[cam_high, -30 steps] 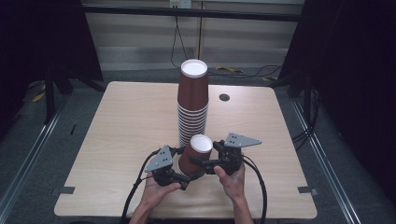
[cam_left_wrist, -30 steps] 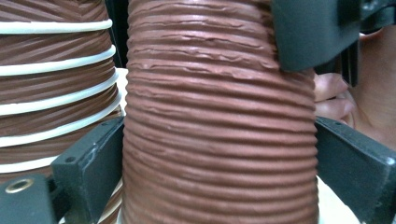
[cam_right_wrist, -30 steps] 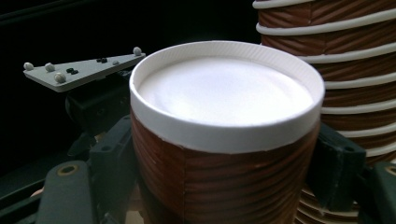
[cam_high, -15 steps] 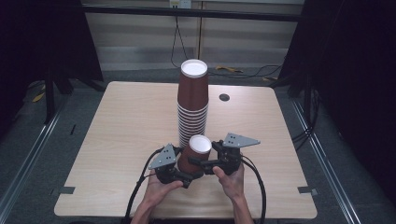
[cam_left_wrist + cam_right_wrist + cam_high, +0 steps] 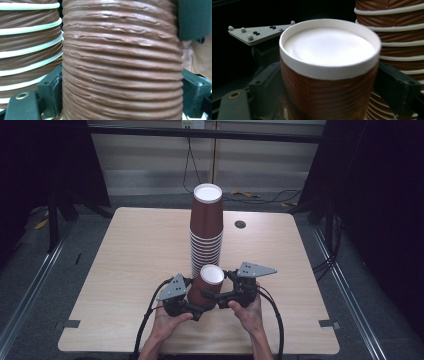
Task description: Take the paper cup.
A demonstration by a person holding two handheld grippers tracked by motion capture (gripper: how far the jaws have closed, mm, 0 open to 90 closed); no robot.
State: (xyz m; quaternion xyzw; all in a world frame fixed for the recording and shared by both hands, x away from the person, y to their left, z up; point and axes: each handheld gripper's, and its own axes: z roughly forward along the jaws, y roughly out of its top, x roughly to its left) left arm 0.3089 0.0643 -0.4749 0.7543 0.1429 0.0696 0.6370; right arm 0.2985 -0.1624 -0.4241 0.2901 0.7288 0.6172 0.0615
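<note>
A single brown ribbed paper cup (image 5: 206, 285) is upside down, its white base up, just in front of a tall stack of the same cups (image 5: 206, 232). My left gripper (image 5: 194, 307) grips it low on the wall from the left. My right gripper (image 5: 212, 297) grips it from the right. In the left gripper view the cup's wall (image 5: 122, 62) sits between both jaws of the left gripper (image 5: 122, 96), which touch it. In the right gripper view the cup (image 5: 329, 75) sits between the jaws of the right gripper (image 5: 332, 91), with the stack (image 5: 399, 50) right behind.
The stack stands mid-table on the light wooden table (image 5: 125, 260). A small dark cable hole (image 5: 240, 224) lies at the back right. Cables trail from both grippers over the front edge. Dark floor and rails (image 5: 30, 290) surround the table.
</note>
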